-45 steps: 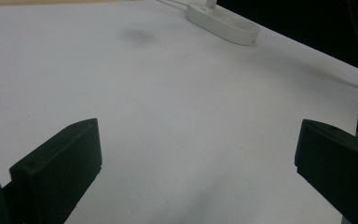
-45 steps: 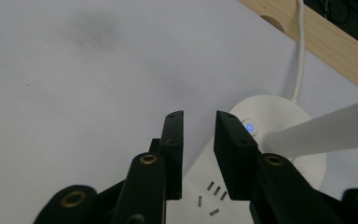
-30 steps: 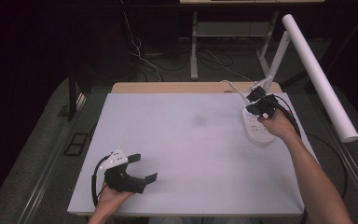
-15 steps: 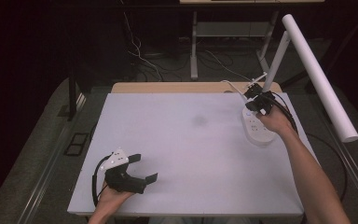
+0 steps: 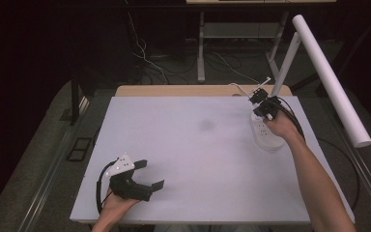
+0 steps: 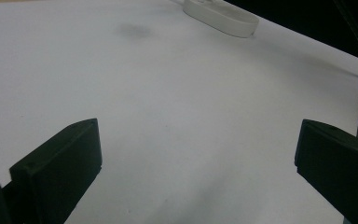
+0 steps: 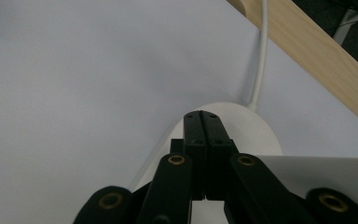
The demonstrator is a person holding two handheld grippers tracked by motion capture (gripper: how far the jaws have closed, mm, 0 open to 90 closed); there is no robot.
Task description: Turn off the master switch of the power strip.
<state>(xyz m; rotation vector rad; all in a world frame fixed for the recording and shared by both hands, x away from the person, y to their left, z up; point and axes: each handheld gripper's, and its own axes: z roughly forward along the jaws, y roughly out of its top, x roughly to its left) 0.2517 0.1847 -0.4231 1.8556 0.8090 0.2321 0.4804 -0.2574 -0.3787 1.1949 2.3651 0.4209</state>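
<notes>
The jaws of the right gripper (image 7: 204,122) are pressed flat together with nothing between them, their tips poised just above the far rounded end of the white power strip (image 5: 266,137). That strip lies near the counter's (image 5: 183,159) far right corner, its white cord (image 7: 260,56) running off over the wooden edge. Compared with a second ago, the right gripper has crept a little down and toward the strip's end, so the closed tips look set to press something there, perhaps a switch, though none is visible. The left gripper (image 5: 150,175) rests at the near left, jaws wide and empty, well apart from the strip.
</notes>
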